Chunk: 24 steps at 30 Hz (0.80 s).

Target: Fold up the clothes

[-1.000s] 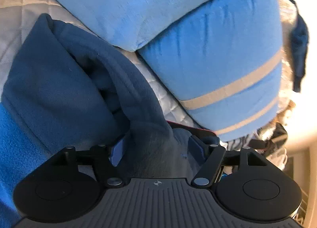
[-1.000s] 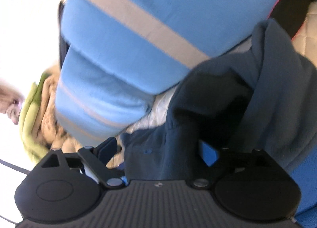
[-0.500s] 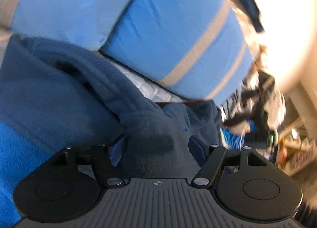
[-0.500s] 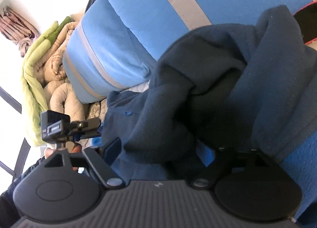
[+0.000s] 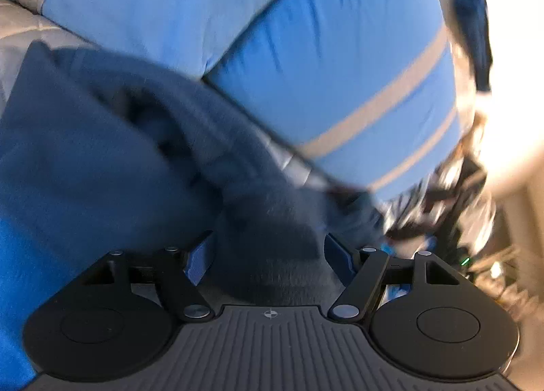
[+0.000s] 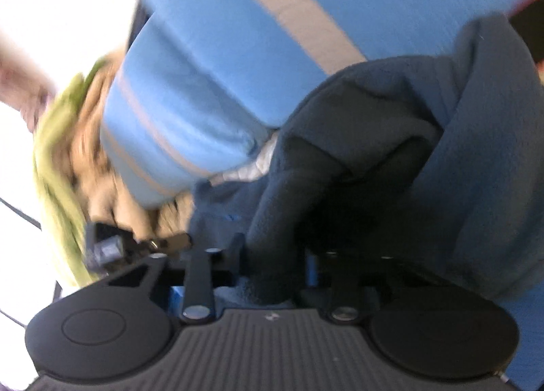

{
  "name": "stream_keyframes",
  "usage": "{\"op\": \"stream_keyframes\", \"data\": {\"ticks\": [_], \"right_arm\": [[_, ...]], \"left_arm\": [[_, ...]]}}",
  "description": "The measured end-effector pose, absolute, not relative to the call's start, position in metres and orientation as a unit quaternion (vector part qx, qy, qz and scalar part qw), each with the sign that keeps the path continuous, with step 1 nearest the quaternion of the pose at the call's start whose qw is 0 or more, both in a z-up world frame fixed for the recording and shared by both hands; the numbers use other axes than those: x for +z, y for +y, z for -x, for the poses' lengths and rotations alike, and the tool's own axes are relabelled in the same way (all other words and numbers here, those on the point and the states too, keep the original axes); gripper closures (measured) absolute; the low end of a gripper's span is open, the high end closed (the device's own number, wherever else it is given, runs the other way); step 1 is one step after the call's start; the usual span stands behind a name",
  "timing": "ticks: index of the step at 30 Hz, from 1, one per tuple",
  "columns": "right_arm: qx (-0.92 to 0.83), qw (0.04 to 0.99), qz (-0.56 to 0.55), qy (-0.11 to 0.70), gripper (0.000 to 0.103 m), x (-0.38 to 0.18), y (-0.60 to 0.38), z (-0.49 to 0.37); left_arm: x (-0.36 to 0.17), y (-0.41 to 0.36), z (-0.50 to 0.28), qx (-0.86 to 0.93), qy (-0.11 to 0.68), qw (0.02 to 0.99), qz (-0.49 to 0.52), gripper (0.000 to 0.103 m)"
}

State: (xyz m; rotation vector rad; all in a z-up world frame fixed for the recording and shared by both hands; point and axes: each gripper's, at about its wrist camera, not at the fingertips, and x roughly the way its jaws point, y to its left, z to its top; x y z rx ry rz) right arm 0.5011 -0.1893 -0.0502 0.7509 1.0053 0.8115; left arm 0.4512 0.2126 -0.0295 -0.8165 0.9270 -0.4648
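Observation:
A dark navy fleece garment (image 5: pixel 85 153) with a bright blue panel (image 5: pixel 13 272) lies bunched on a quilted bed cover (image 5: pixel 20 48), against blue pillows. My left gripper (image 5: pixel 268 255) is shut on a thick bunch of the fleece that fills the gap between its blue pads (image 5: pixel 200 255). In the right wrist view the same fleece (image 6: pixel 476 119) drapes over the right side. My right gripper (image 6: pixel 275 265) has its jaws closing, and a dark fold of fleece is pinched between them. Both views are motion-blurred.
Two large blue pillows with beige stripes (image 5: pixel 340 68) (image 6: pixel 238 34) lie just behind the garment. Green and tan blankets (image 6: pixel 61 139) are piled at the left. A black camera device (image 6: pixel 108 248) shows low on the left. Dark clutter (image 5: pixel 469 10) fills the far right.
The right jaws have narrowed from wide open onto a fold of fleece. The left gripper kept its bunch of fleece while its view swung right, then back left.

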Motion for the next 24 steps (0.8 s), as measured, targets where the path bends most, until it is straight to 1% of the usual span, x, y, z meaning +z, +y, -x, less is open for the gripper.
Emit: {"op": "stream_keyframes", "data": {"ticks": [2, 5, 8, 12, 14, 17, 19, 21, 22, 23, 24], "right_arm": [[0.352, 0.699, -0.415, 0.463, 0.077, -0.051, -0.196, -0.513], [0.335, 0.639, -0.514, 0.465, 0.078, -0.048, -0.205, -0.527], [0.331, 0.639, -0.520, 0.460, 0.078, -0.034, -0.207, -0.536], [0.319, 0.633, -0.529, 0.466, 0.078, -0.033, -0.209, -0.541], [0.316, 0.629, -0.537, 0.465, 0.078, -0.036, -0.210, -0.540], [0.315, 0.625, -0.543, 0.464, 0.078, -0.040, -0.208, -0.539], [0.315, 0.618, -0.553, 0.461, 0.078, -0.044, -0.211, -0.539], [0.316, 0.621, -0.549, 0.462, 0.078, -0.046, -0.211, -0.537], [0.317, 0.623, -0.546, 0.463, 0.078, -0.047, -0.211, -0.536], [0.318, 0.626, -0.540, 0.465, 0.078, -0.048, -0.211, -0.535], [0.319, 0.632, -0.528, 0.468, 0.078, -0.048, -0.211, -0.535]], "left_arm": [[-0.025, 0.217, -0.454, -0.220, 0.407, 0.794, 0.396, 0.033], [-0.025, 0.215, -0.454, -0.215, 0.405, 0.801, 0.385, 0.033], [-0.036, 0.215, -0.450, -0.214, 0.411, 0.796, 0.388, 0.033], [-0.053, 0.223, -0.443, -0.213, 0.421, 0.791, 0.389, 0.032], [-0.056, 0.221, -0.440, -0.218, 0.413, 0.795, 0.387, 0.031], [-0.058, 0.219, -0.436, -0.226, 0.398, 0.802, 0.385, 0.026], [-0.058, 0.217, -0.437, -0.222, 0.397, 0.803, 0.386, 0.025], [-0.059, 0.217, -0.439, -0.218, 0.396, 0.797, 0.400, 0.032], [-0.059, 0.217, -0.441, -0.219, 0.398, 0.787, 0.418, 0.060], [-0.060, 0.218, -0.445, -0.217, 0.406, 0.770, 0.443, 0.076], [-0.061, 0.221, -0.448, -0.211, 0.413, 0.753, 0.468, 0.077]]}}
